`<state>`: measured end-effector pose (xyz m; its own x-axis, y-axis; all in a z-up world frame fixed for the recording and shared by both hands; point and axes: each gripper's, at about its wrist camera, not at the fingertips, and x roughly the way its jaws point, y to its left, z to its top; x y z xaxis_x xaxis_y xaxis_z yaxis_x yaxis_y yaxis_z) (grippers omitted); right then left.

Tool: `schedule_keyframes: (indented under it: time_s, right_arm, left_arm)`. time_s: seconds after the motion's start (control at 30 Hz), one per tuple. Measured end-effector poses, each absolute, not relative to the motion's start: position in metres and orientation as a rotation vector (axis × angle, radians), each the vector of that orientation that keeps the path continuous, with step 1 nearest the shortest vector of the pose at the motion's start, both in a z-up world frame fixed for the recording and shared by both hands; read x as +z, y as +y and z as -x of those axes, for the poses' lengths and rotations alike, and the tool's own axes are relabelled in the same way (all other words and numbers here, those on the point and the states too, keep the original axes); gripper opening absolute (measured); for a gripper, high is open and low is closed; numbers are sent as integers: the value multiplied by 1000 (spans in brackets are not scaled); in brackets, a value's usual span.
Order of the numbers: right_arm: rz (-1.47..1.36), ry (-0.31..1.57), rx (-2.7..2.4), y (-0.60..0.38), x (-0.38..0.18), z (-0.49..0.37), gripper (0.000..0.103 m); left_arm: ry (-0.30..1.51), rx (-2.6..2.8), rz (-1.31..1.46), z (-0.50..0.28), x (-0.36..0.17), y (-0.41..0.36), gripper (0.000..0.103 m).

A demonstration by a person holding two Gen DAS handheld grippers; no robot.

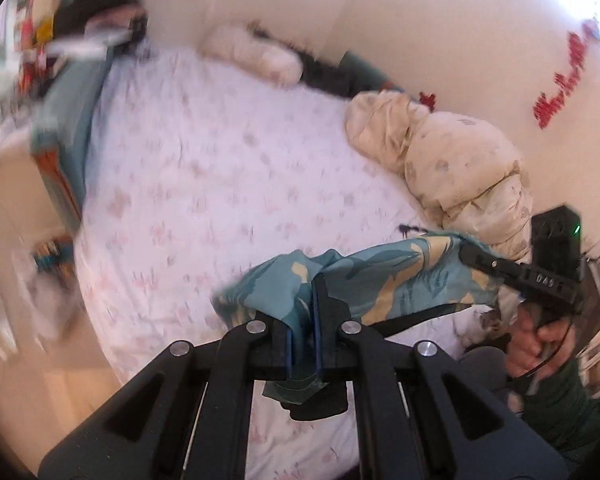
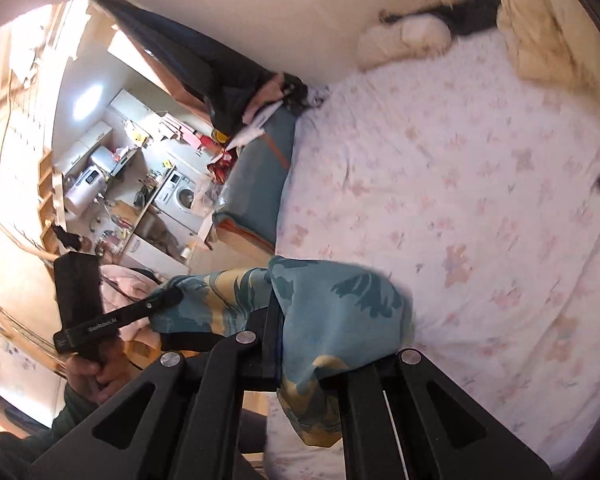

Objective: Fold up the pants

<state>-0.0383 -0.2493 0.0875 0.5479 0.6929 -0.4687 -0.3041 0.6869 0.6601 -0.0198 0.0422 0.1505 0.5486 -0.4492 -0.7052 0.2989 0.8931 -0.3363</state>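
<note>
The pants (image 1: 372,276) are teal cloth with a yellow and dark leaf print, held in the air above the bed. My left gripper (image 1: 305,320) is shut on one part of the cloth, which bunches between its fingers. My right gripper (image 1: 466,254) shows at the right of the left wrist view, shut on the other end. In the right wrist view the pants (image 2: 340,304) drape over my right gripper (image 2: 296,344), hiding its right finger. The left gripper (image 2: 172,298) shows there at the left, pinching the cloth's far end.
A bed with a white floral sheet (image 1: 220,168) fills the view. A rolled cream duvet (image 1: 452,168) and a white pillow (image 1: 256,50) lie along the wall. A teal mattress edge (image 2: 256,184) borders the bed; a cluttered kitchen with a washing machine (image 2: 180,196) lies beyond.
</note>
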Motion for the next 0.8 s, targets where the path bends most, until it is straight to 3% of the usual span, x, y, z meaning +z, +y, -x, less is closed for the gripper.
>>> schedule_keyframes:
  time_s: [0.37,0.53,0.67,0.8]
  right_arm:
    - [-434,777,550,-251,129,-25,5]
    - [-413,741,536,-246,137,-33,5]
    - [-391,785,551,-247,113,-20,5]
    - [-406,961,533,-245,34,-5,6]
  left_arm:
    - [838,-282,94,-43,156,18,6]
    - [803,-271,126,-36,164,22,6]
    - [915,-297,173,-17,120,31,6]
    - [1094,-279,166,2,39,24,6]
